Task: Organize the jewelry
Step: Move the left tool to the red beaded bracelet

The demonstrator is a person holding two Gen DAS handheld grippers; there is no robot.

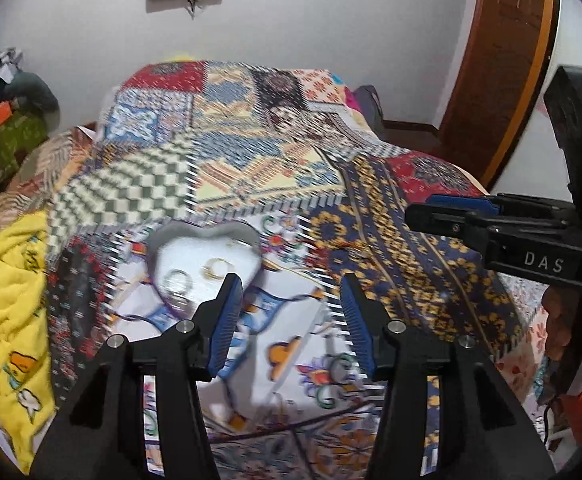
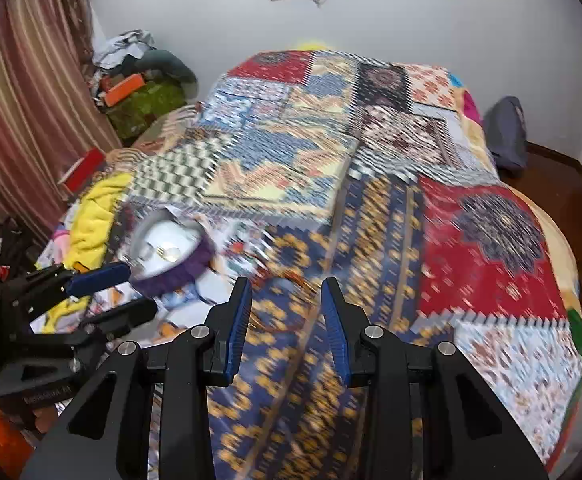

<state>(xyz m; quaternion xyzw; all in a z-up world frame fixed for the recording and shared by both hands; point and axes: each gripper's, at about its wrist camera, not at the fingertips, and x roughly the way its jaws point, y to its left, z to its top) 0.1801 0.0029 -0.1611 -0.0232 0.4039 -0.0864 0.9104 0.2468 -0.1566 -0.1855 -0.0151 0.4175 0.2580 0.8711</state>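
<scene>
An open heart-shaped jewelry box [image 1: 195, 256] with a white lining lies on the patchwork bedspread [image 1: 251, 152]. It holds a few rings [image 1: 217, 267]. My left gripper [image 1: 291, 292] is open and empty, just right of and nearer than the box. In the right wrist view the box [image 2: 167, 248] sits at the left with purple outer sides, and the left gripper [image 2: 127, 292] shows beside it. My right gripper [image 2: 287, 292] is open and empty above the blue and yellow patch; it also shows at the right of the left wrist view [image 1: 423, 210]. Both views are blurred.
A yellow blanket [image 1: 15, 280] lies bunched at the bed's left edge. Clutter and a green box [image 2: 143, 104] stand by the wall at the far left, beside a striped curtain [image 2: 19, 100]. A wooden door [image 1: 499, 60] is at the right.
</scene>
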